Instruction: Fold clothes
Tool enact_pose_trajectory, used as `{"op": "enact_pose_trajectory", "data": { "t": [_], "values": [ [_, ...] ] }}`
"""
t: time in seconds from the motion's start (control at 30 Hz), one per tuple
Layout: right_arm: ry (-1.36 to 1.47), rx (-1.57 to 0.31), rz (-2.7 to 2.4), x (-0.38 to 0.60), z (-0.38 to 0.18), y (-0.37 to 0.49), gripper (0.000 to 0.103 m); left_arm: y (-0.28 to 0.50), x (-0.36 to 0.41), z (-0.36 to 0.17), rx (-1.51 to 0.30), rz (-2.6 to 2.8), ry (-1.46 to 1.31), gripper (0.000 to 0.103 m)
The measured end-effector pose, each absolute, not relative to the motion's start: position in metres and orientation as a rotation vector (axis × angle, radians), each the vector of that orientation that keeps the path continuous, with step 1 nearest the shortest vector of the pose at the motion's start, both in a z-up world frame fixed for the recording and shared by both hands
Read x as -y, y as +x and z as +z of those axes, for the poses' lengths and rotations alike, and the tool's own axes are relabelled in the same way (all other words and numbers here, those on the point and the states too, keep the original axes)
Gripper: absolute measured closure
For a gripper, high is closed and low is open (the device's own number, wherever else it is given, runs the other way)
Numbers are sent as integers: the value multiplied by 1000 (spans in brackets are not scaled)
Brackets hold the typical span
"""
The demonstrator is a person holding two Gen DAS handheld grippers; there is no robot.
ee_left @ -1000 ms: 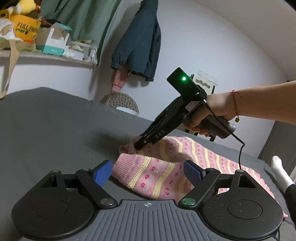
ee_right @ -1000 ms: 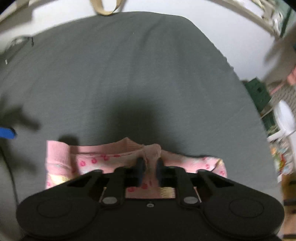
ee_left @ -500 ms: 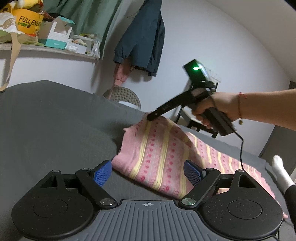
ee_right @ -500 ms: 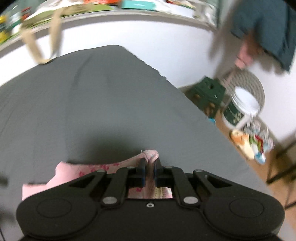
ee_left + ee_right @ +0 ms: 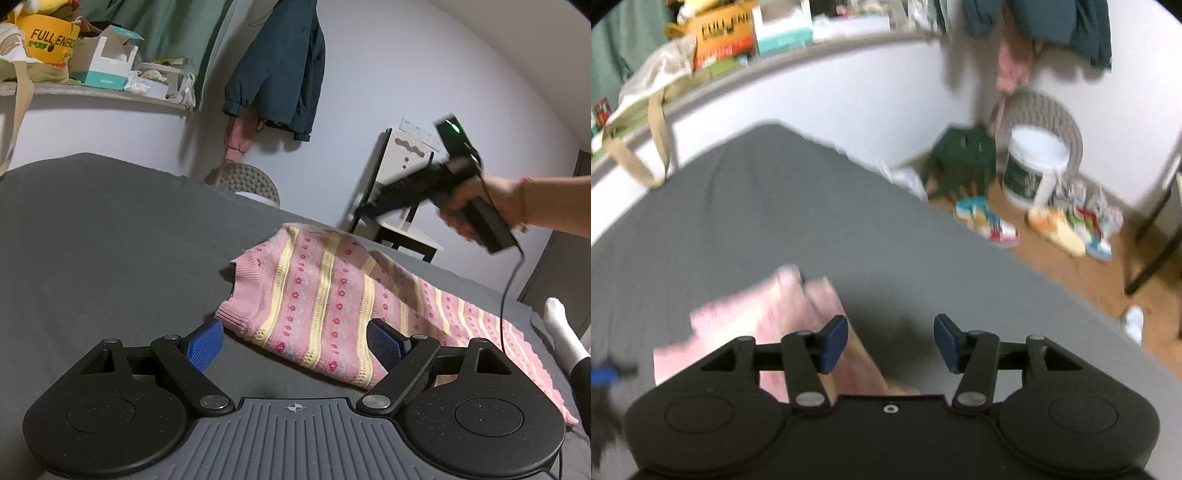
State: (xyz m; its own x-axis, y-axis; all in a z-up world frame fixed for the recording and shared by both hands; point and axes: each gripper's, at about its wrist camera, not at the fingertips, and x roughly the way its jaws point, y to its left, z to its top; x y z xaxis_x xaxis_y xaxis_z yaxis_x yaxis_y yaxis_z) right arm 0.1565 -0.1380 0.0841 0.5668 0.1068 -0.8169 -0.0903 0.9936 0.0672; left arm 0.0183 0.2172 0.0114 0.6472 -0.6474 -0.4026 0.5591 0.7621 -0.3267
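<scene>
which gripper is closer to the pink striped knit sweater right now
Left. The left gripper sits low, open, its fingers either side of the pink striped knit sweater's near folded edge. The right gripper, also open, is raised above and off to its side.

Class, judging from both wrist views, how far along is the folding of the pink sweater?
Done: one part of the pink sweater is folded over itself on the grey bed. In hand: nothing; left gripper and right gripper are open. Left: the remaining folds.
</scene>
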Motion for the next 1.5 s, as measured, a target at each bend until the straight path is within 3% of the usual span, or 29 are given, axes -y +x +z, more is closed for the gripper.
{"op": "enact_pose_trajectory", "data": {
  "t": [0.2,0.23,0.27,0.3,0.43,0.67,0.7,0.77,0.83,1.07,1.17,1.4,1.5],
  "values": [
    [60,-986,138,140,51,147,53,14,-209,10,-518,-707,-137,18],
    [98,-997,127,142,46,148,65,14,-208,9,-520,-711,-129,18],
    [128,-995,103,144,42,147,90,13,-207,8,-521,-714,-119,18],
    [123,-969,69,144,42,146,97,12,-205,7,-522,-716,-107,18],
    [190,-895,-38,157,44,139,98,10,-203,6,-522,-724,-91,18],
    [281,-963,-177,167,27,134,93,9,-203,5,-523,-733,-90,18],
    [297,-936,-168,172,38,126,89,9,-204,6,-523,-735,-93,18],
    [321,-884,-159,186,60,107,58,8,-204,8,-520,-738,-99,18],
    [313,-851,-184,209,83,74,46,8,-204,11,-513,-742,-110,18],
    [373,-975,-491,309,89,-87,46,0,-195,18,-507,-780,-143,18],
    [537,-970,-612,342,68,-144,55,-5,-191,20,-507,-792,-142,18],
    [671,-834,-628,362,29,-177,60,-15,-181,18,-509,-795,-87,18],
    [622,-833,-611,363,25,-169,70,-14,-179,13,-523,-796,-65,18]
  ]
}}
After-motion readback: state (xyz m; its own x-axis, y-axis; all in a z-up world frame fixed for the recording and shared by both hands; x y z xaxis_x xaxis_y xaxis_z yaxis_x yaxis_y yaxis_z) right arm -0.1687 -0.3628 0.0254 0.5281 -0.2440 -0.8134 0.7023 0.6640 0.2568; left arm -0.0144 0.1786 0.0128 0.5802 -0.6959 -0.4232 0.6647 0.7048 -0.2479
